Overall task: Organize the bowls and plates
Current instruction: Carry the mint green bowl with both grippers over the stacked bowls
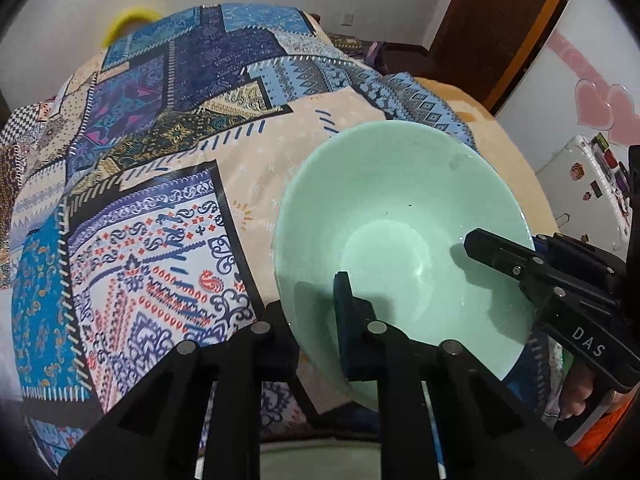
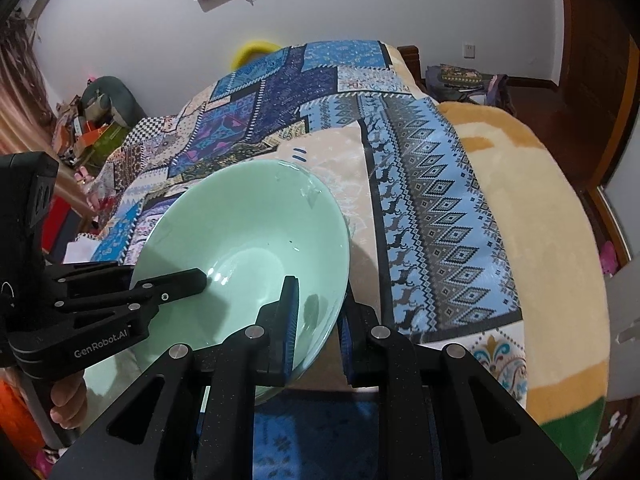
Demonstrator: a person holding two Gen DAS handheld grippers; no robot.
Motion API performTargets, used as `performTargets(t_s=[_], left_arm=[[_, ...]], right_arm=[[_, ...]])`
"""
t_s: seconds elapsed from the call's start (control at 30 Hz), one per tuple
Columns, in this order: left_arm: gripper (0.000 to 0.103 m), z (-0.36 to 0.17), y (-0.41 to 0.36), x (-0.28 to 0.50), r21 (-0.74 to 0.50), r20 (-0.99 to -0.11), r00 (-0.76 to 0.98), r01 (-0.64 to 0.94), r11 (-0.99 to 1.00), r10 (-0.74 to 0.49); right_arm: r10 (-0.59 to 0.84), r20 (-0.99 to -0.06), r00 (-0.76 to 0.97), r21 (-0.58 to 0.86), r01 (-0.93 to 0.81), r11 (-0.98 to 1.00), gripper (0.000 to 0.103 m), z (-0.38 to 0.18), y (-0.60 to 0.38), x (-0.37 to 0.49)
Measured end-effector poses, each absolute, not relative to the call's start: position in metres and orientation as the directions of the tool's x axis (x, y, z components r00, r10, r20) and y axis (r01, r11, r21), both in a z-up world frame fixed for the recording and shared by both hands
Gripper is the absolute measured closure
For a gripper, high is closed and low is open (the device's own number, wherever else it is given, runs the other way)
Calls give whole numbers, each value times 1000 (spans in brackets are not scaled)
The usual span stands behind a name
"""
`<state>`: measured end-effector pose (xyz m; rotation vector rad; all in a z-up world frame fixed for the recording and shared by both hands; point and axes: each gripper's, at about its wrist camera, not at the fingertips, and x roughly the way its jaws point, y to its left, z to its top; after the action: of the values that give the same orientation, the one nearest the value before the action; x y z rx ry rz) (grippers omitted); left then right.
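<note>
both grippers grip one pale green bowl [image 1: 400,232] by opposite rims above the bed [image 1: 160,200] near its front edge: left gripper [image 1: 312,320] and right gripper [image 2: 316,316] jaws clamped on the wall. no plates or other bowls show; sorting looks barely begun.

Bowl [image 1: 400,216] underside hidden, yellow object [image 1: 132,20] blurred behind bedspread [image 1: 160,160]

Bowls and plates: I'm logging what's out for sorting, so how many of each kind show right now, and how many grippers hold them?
Green bowl: 1, clamped at its rim by both grippers
Plates: 0
Grippers: 2, left gripper and right gripper
Total: 3
</note>
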<state>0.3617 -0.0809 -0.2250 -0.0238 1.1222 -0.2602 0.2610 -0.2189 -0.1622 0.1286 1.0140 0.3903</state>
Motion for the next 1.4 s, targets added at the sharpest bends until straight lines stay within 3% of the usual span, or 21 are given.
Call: performTargets(t_s=[0.83,1.4], left_arm=[[89,-146,-42,251,-123,-832,525,142,982,-180],[89,-131,28,176,-111,-816,568,25,994,-106]], right_arm=[[426,-736,525,274,-344,898,86,-105,-180,194],[507,-713,484,294,-450,843,86,-96,-117,151]])
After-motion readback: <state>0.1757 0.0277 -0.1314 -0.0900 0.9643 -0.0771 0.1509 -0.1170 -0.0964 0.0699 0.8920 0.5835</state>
